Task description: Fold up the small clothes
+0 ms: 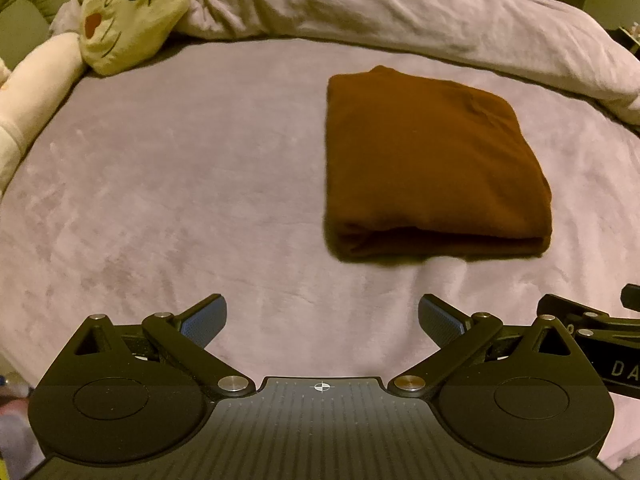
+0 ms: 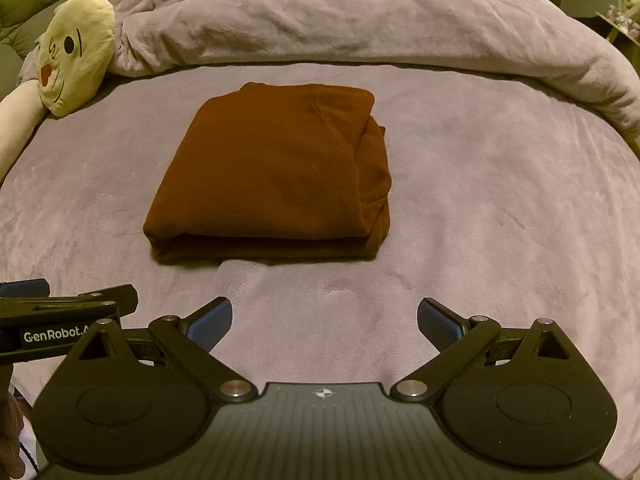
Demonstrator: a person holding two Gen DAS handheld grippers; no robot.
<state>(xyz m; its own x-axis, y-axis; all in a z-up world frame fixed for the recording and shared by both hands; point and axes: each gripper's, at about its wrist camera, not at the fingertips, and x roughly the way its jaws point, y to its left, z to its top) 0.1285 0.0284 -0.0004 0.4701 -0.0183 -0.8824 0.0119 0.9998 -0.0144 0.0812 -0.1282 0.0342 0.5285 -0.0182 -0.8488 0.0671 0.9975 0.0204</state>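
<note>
A brown garment (image 1: 432, 160) lies folded into a thick rectangle on the mauve bed cover (image 1: 180, 184); in the right wrist view the same brown garment (image 2: 272, 176) sits centred. My left gripper (image 1: 322, 318) is open, held short of the garment's near fold and to its left, nothing between its blue pads (image 1: 204, 322). My right gripper (image 2: 324, 320) is open too, hovering in front of the garment's near edge, empty. Each gripper shows at the edge of the other's view: the right gripper's body (image 1: 592, 332), the left gripper's body (image 2: 60, 316).
A yellow plush face pillow (image 1: 132, 12) and a pale long cushion (image 1: 32, 92) lie at the bed's far left. A bunched mauve duvet (image 2: 360, 20) runs along the back and right. Flat bed cover (image 2: 500, 208) surrounds the garment.
</note>
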